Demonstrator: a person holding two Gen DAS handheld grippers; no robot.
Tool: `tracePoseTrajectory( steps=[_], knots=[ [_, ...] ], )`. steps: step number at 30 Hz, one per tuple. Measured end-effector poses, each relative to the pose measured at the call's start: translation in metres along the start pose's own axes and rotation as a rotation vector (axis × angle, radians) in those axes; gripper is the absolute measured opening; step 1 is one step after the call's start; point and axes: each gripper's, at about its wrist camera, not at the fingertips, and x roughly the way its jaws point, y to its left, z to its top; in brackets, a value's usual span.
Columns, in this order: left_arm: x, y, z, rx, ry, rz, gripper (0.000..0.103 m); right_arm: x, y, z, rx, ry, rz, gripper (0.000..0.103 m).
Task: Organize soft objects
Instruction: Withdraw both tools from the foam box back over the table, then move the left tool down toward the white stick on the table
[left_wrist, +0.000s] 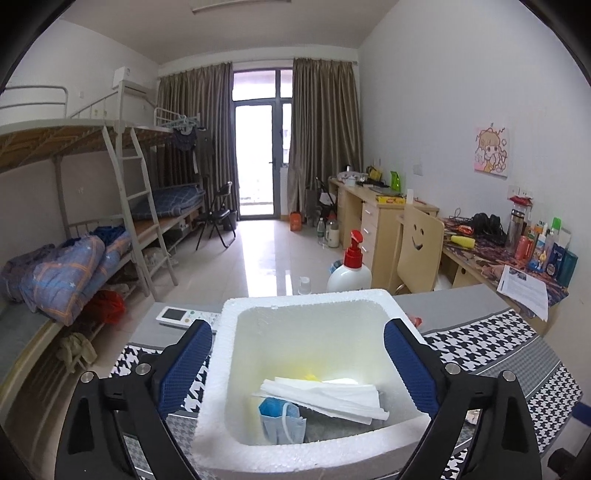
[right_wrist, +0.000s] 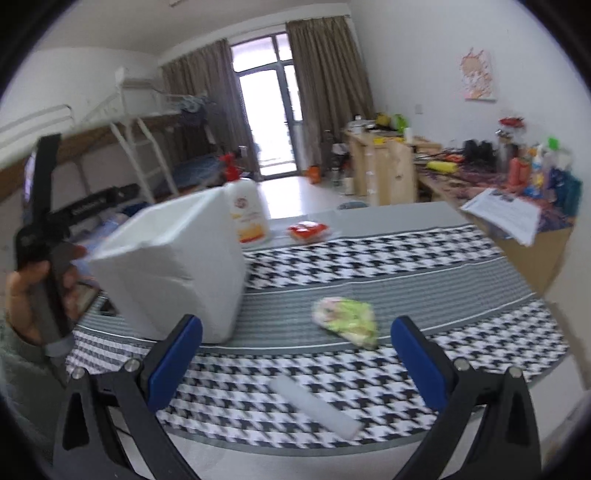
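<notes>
A white foam box (left_wrist: 221, 373) stands on the houndstooth tablecloth (left_wrist: 517, 350). Inside lie folded white tissues (left_wrist: 332, 398), a blue face mask (left_wrist: 282, 424) and something yellow (left_wrist: 310, 376). My left gripper (left_wrist: 297, 363) is open and empty, its jaws spread around the box opening. In the right wrist view the box (right_wrist: 173, 269) is at the left. A green and pink soft packet (right_wrist: 347, 321) lies on the cloth beyond my right gripper (right_wrist: 297, 363), which is open and empty above a white flat strip (right_wrist: 314, 408).
A white pump bottle with a red top (left_wrist: 351, 271) and a remote (left_wrist: 184, 317) sit behind the box. A red packet (right_wrist: 308, 230) lies at the table's far side. The person's hand holds the left gripper (right_wrist: 40, 266). A cluttered desk (left_wrist: 517, 243) is at the right, bunk beds (left_wrist: 92, 206) at the left.
</notes>
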Motion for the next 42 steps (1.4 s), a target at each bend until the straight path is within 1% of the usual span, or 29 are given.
tracePoseTrajectory(
  steps=[4,7,9,11,13,17,18,20,24,28,30,32,34,35,36,38,42],
  knots=[
    [-0.012,0.002,-0.001,-0.008,-0.022,-0.008,0.095,0.001,0.002,0.0,0.011,-0.004,0.077,0.103],
    [-0.022,0.004,-0.002,-0.009,-0.04,-0.008,0.095,0.0,0.004,0.001,0.025,-0.016,0.089,0.103],
    [-0.03,0.005,-0.004,-0.008,-0.053,-0.006,0.095,-0.002,0.005,0.001,0.036,-0.035,0.112,0.103],
    [-0.039,0.006,-0.007,-0.01,-0.068,-0.004,0.095,0.0,0.009,0.002,0.014,-0.012,0.095,0.103],
    [-0.048,0.005,-0.01,-0.007,-0.082,-0.002,0.095,-0.006,0.012,0.002,-0.003,-0.045,0.065,0.103],
    [-0.068,0.005,-0.017,0.001,-0.121,0.017,0.095,-0.018,0.007,0.001,0.02,-0.115,0.062,0.103],
    [-0.072,0.005,-0.019,0.005,-0.128,0.019,0.095,-0.022,0.005,0.001,0.023,-0.138,0.028,0.103],
    [-0.086,0.004,-0.024,0.014,-0.149,0.025,0.095,-0.024,0.004,0.001,0.025,-0.147,0.013,0.103],
    [-0.107,0.003,-0.033,0.019,-0.175,0.028,0.095,-0.036,0.005,-0.001,0.015,-0.194,0.03,0.103],
    [-0.125,0.003,-0.045,0.007,-0.185,0.008,0.095,-0.043,0.009,-0.004,-0.007,-0.215,0.03,0.103],
    [-0.133,0.002,-0.051,0.0,-0.19,0.005,0.095,-0.049,0.014,-0.008,-0.032,-0.24,-0.011,0.103],
    [-0.141,0.002,-0.058,-0.005,-0.198,0.004,0.095,-0.056,0.021,-0.012,-0.063,-0.272,-0.071,0.103],
    [-0.146,0.0,-0.065,-0.003,-0.199,0.003,0.095,-0.06,0.025,-0.016,-0.077,-0.296,-0.101,0.103],
    [-0.148,-0.001,-0.069,-0.003,-0.198,-0.001,0.095,-0.061,0.025,-0.017,-0.078,-0.298,-0.1,0.103],
    [-0.151,-0.002,-0.072,-0.002,-0.197,-0.004,0.095,-0.062,0.028,-0.019,-0.088,-0.288,-0.07,0.103],
    [-0.155,-0.004,-0.08,-0.001,-0.197,-0.015,0.095,-0.061,0.028,-0.02,-0.091,-0.28,-0.062,0.103],
    [-0.165,-0.007,-0.093,0.001,-0.183,-0.038,0.095,-0.067,0.031,-0.028,-0.094,-0.298,-0.025,0.103]
  ],
)
